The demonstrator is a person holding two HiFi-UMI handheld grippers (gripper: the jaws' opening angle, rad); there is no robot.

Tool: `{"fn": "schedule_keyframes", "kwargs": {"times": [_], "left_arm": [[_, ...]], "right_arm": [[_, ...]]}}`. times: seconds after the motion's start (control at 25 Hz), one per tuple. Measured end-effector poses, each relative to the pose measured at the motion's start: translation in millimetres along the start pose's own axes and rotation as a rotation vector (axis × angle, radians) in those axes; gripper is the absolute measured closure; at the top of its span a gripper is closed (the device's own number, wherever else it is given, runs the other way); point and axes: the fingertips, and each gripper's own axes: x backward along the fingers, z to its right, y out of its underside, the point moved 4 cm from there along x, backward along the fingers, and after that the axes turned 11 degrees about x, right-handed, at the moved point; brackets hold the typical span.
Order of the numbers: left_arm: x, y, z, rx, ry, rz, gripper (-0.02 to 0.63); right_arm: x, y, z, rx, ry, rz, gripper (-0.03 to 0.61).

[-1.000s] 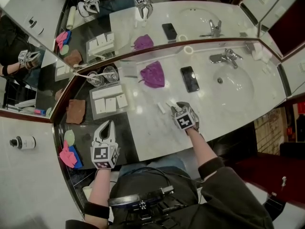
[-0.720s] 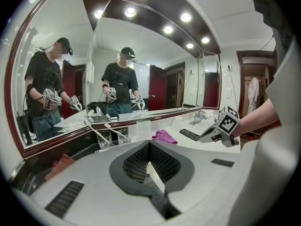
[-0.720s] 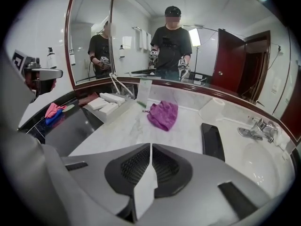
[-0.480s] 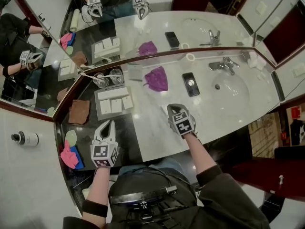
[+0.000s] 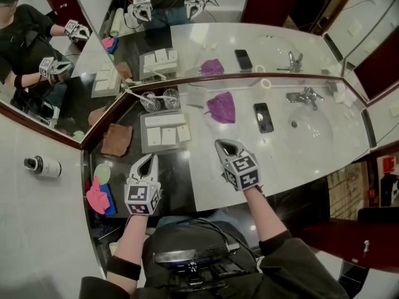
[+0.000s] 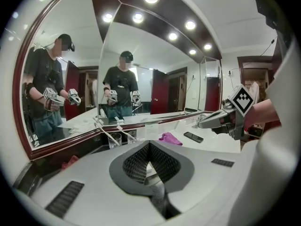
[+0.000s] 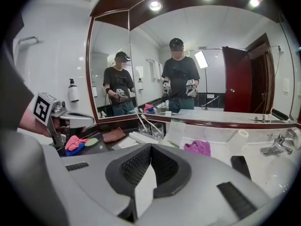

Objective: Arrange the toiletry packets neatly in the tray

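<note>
The toiletry packet (image 7: pixel 140 192) now in hand is flat and white. It is pinched in the closed right gripper (image 5: pixel 220 144) and hangs down from the pads, its long side running along the jaws. It is held clear above the white part of the counter (image 5: pixel 204 182), near that part's left edge.

In the head view the tray (image 5: pixel 143 133) lies ahead and to the left of it, on the dark part of the counter just across the seam. The coming move therefore looks like a short carry leftward and forward.

In the tray one long packet (image 5: pixel 164 120) lies along the far edge, and three small packets (image 5: pixel 168 136) sit side by side below it, filling the width. The only bare room I can see is a narrow strip by the near edge.

The left gripper (image 5: pixel 147 161), closed with nothing clearly between its jaws, hangs just short of that near edge. It is nearer to the tray than the right and may crowd the approach.

Two glasses (image 5: pixel 160 99) stand just beyond the tray's far edge. A purple cloth (image 5: pixel 221 106) lies off to the right, well clear.
</note>
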Motion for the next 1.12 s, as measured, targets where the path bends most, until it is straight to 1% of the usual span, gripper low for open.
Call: {"fn": "schedule_keyframes", "kwargs": {"times": [0.12,0.2,0.36,0.44,0.6,0.68,0.72,0.8,0.96,1.12], "left_arm": [[4,-1,-8,0.013,-0.011,0.009,0.609],[6,-2,-13,0.025,-0.016,0.008,0.609],[7,-2,-12,0.026,-0.002,-0.002,0.609],[6,-2,-11,0.041,0.004,-0.001,0.609],[-1,3,-11,0.034,-0.027,-0.025,0.609],[-8,7,-9,0.033,-0.025,-0.049,0.604],[-13,9,-7,0.038,-0.021,-0.063,0.561],[-22,13,-6,0.046,-0.02,-0.092,0.524],[-44,23,-4,0.06,-0.031,-0.176,0.422],[-70,35,-4,0.074,-0.022,-0.258,0.327]], "right_arm": [[-1,-11,-15,0.024,-0.026,0.049,0.571],[-3,-18,-24,0.033,-0.045,0.061,0.571],[-6,-24,-33,0.044,-0.069,0.051,0.571],[-7,-23,-33,0.056,-0.075,0.04,0.571],[-9,-23,-29,0.081,-0.078,0.02,0.571],[-10,-23,-27,0.095,-0.077,0.014,0.571],[-11,-23,-26,0.099,-0.078,0.012,0.571],[-12,-22,-24,0.105,-0.083,0.006,0.571],[-15,-21,-19,0.121,-0.097,-0.009,0.571],[-19,-16,-14,0.131,-0.11,-0.023,0.571]]}}
